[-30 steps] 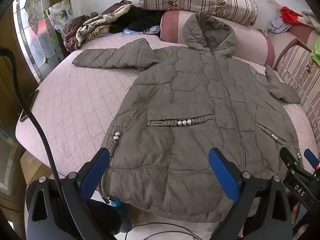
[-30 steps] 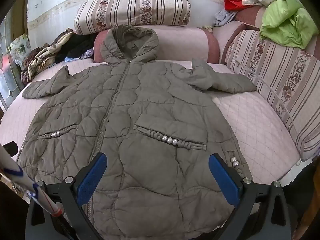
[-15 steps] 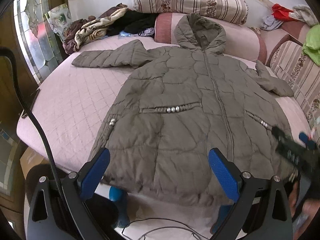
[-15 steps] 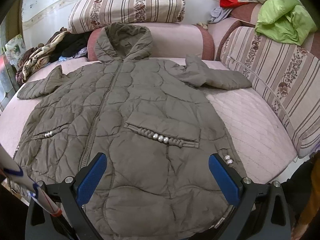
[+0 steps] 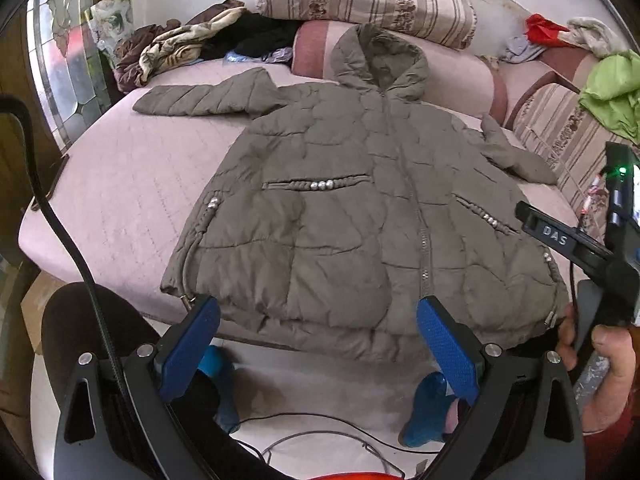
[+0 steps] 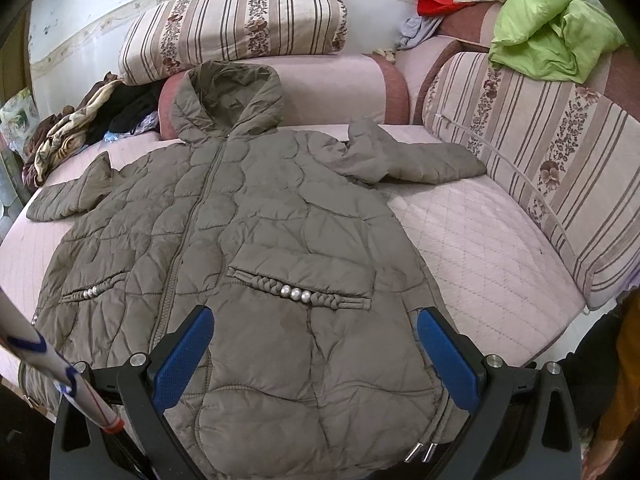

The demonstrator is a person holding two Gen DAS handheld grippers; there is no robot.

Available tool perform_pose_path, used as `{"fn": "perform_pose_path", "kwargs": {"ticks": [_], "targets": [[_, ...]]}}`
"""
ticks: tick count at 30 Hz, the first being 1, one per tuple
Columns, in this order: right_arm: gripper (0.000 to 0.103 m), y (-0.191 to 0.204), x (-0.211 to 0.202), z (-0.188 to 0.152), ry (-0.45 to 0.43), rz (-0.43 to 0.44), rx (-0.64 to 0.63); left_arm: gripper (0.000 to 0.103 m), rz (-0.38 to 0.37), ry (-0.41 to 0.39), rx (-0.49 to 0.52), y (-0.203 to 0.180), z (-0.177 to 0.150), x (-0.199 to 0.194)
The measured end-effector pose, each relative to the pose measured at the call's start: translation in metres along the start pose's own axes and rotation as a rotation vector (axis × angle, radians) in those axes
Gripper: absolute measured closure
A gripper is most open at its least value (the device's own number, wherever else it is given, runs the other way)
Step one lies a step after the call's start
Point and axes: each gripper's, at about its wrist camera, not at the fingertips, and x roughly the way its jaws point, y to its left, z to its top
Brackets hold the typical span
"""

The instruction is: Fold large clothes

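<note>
Olive hooded puffer coat (image 5: 360, 216) spread flat on pink quilted sofa bed (image 5: 132, 184), hem overhanging front edge, bare mattress either side, left gripper (image 5: 318, 344) and right gripper (image 6: 316, 354) both spread wide, empty.

You are in a home living room: striped floral sofa cushions (image 6: 232, 20) at 12 o'clock, loose clothes pile (image 5: 192, 46) at 10 o'clock, patterned glass door (image 5: 68, 92) at 9.

Each black-framed two-finger gripper, left (image 5: 318, 344) and right (image 6: 316, 354), carries textured blue rubber pads (image 5: 448, 346), silver screws (image 5: 491, 349), and a black cable (image 5: 56, 216).
</note>
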Motion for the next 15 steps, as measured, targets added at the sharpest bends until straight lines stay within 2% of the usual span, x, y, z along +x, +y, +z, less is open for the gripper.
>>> {"fn": "perform_pose_path", "kwargs": {"ticks": [4, 9, 15], "targets": [[0.0, 0.0, 0.0, -0.001, 0.002, 0.0, -0.003, 0.004, -0.076, -0.027, 0.061, -0.014, 0.0, -0.006], [0.0, -0.001, 0.001, 0.001, 0.003, 0.007, 0.001, 0.004, -0.099, -0.105, 0.092, -0.02, 0.005, -0.02], [0.0, -0.001, 0.004, 0.003, 0.002, 0.012, 0.003, 0.004, -0.12, -0.088, 0.087, -0.022, 0.01, -0.017]]}}
